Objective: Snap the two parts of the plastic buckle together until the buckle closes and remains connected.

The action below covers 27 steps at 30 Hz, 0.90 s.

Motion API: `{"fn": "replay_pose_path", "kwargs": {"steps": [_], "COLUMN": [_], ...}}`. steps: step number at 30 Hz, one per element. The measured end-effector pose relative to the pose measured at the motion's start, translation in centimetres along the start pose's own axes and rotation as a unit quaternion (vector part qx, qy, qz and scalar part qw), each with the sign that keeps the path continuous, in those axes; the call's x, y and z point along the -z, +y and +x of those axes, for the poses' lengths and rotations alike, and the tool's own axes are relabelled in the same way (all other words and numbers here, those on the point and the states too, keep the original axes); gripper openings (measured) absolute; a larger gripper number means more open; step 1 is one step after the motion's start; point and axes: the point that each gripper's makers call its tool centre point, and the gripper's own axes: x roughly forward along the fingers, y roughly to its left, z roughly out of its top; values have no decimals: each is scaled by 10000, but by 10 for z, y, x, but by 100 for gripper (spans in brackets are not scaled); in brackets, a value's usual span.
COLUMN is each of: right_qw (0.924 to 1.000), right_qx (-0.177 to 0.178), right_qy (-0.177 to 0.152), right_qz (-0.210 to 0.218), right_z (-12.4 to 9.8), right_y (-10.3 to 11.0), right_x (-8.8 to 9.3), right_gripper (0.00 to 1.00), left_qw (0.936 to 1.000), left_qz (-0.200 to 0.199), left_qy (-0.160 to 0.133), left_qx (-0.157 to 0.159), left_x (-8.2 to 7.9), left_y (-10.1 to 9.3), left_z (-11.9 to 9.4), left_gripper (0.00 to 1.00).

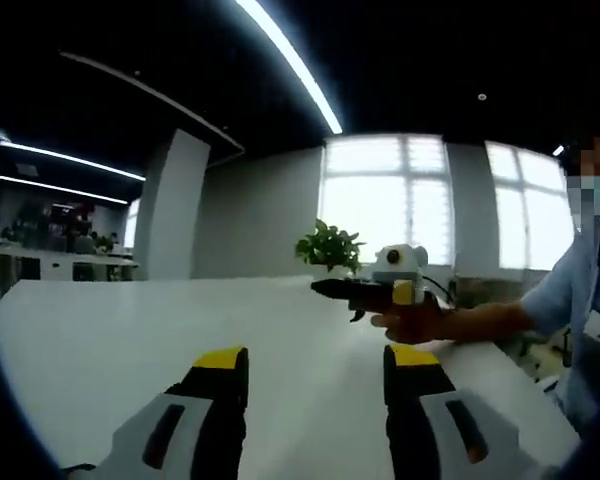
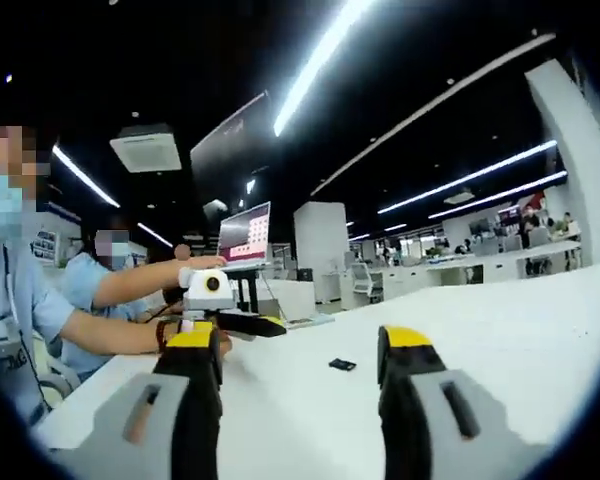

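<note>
A small black buckle piece [image 2: 342,365] lies flat on the white table [image 2: 520,330], ahead of my right gripper [image 2: 298,340] and between the lines of its two jaws. That gripper is open, yellow-tipped, with nothing between the jaws. My left gripper [image 1: 315,358] is also open and empty above the white table [image 1: 130,330]. In the left gripper view the right gripper [image 1: 325,288] comes in from the right, held by a hand [image 1: 412,322]. In the right gripper view the left gripper [image 2: 268,325] reaches in from the left, low over the table.
A potted plant [image 1: 330,245] stands at the table's far edge before bright windows. A person in a blue shirt [image 1: 580,290] holds the grippers. Another seated person [image 2: 90,285] and a monitor [image 2: 245,232] are beyond the table's left side. Desks fill the background.
</note>
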Motion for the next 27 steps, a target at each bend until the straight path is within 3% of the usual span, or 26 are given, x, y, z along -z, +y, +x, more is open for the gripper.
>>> {"fn": "replay_pose_path", "kwargs": {"steps": [4,7,9,12,15,18,20,21,23,25,27], "right_qw": [9990,9973,9965,9958,9959,9969,9973,9974,9977,9974,9956], "right_qx": [-354,-532,-607,-775,-765,-633,-557,-542,-497,-537,-647], "right_qy": [-173,-340,-388,-458,-462,-344,-334,-332,-400,-438,-482], "right_qz": [204,367,434,187,139,321,352,339,221,198,474], "right_z": [8,11,10,9,9,9,9,10,13,14,15], "right_y": [12,21,30,42,39,32,30,33,38,40,43], "right_x": [-6,-16,-22,-27,-26,-20,-20,-20,-23,-25,-25], "right_gripper": [74,76,68,54,56,56,67,77,89,93,94], "left_qw": [9998,9998,9973,9919,9903,9906,9899,9903,9917,9926,9928], "left_qz": [-63,-38,348,728,598,423,305,227,62,66,92], "left_qy": [-147,-187,-648,-1033,-1221,-1255,-1333,-1326,-1253,-1186,-1164], "left_qx": [69,24,-66,-141,-283,-351,-365,-356,-273,-241,-253], "left_x": [-7,-14,-33,-46,-50,-49,-51,-52,-50,-48,-48], "left_y": [-9,-16,-21,-31,-25,-16,-13,-12,-14,-16,-14], "left_z": [2,7,10,12,11,11,10,10,9,8,7], "left_gripper": [55,46,41,45,46,55,59,57,44,32,32]}}
